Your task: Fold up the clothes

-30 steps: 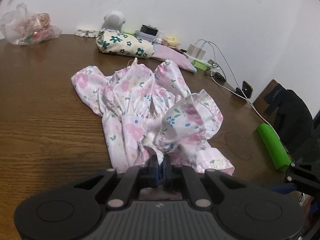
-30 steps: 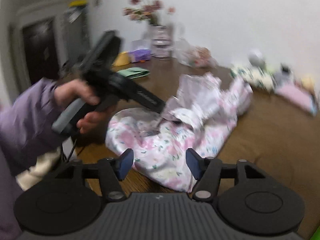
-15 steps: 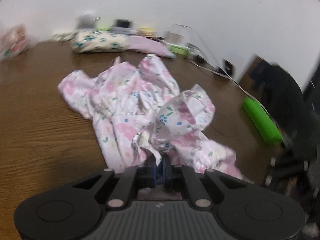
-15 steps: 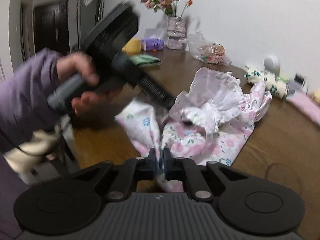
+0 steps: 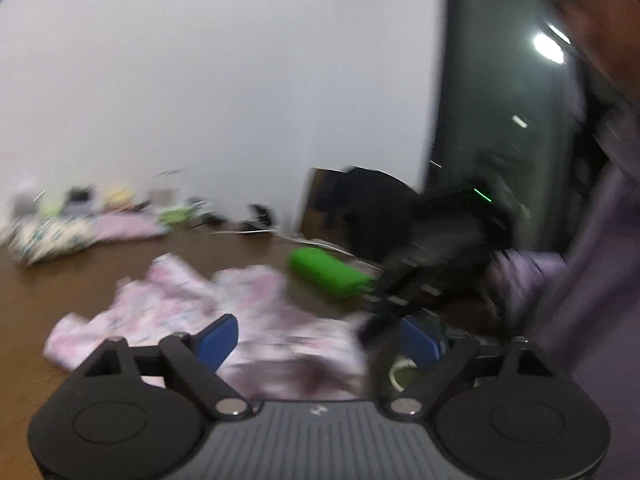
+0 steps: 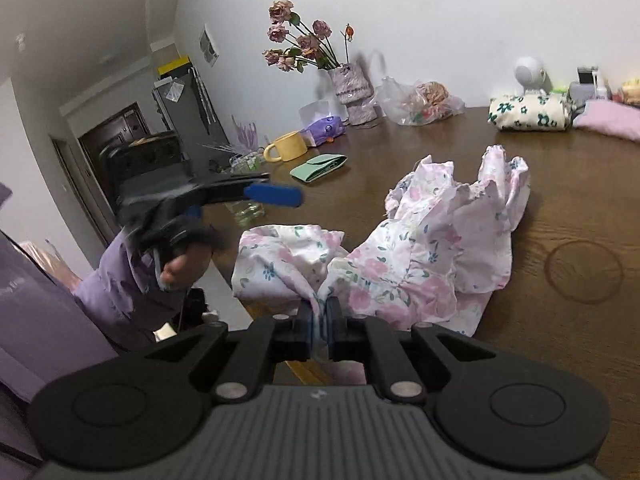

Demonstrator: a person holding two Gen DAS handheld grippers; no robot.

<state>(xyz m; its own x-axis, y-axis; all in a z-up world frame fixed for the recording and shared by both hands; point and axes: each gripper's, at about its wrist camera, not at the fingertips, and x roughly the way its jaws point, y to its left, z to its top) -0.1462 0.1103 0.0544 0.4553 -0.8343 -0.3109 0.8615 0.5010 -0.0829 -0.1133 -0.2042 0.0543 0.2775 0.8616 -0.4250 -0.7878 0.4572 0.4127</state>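
A pink floral garment [image 6: 432, 256] lies crumpled on the brown wooden table [image 6: 580, 216]. My right gripper [image 6: 319, 326] is shut on a bunch of its fabric at the near table edge. My left gripper [image 5: 320, 340] is open and empty, raised above the garment [image 5: 240, 304]; the left wrist view is blurred by motion. In the right wrist view the left gripper [image 6: 276, 196] hangs in the air to the left of the garment, off the cloth. The right gripper's body [image 5: 432, 240] shows dark at the right of the left wrist view.
A folded floral cloth [image 6: 528, 112] and a pink cloth [image 6: 608, 120] sit at the table's back. A vase of flowers [image 6: 352, 88], a plastic bag [image 6: 420, 100], a yellow mug [image 6: 286, 152] and a green pouch [image 6: 318, 166] stand far left. A green roll [image 5: 328, 274] lies near the right edge.
My left gripper has opened, let go of the garment and swung up and to the right. My right gripper, open a second ago, has shut on the fabric and stays shut.
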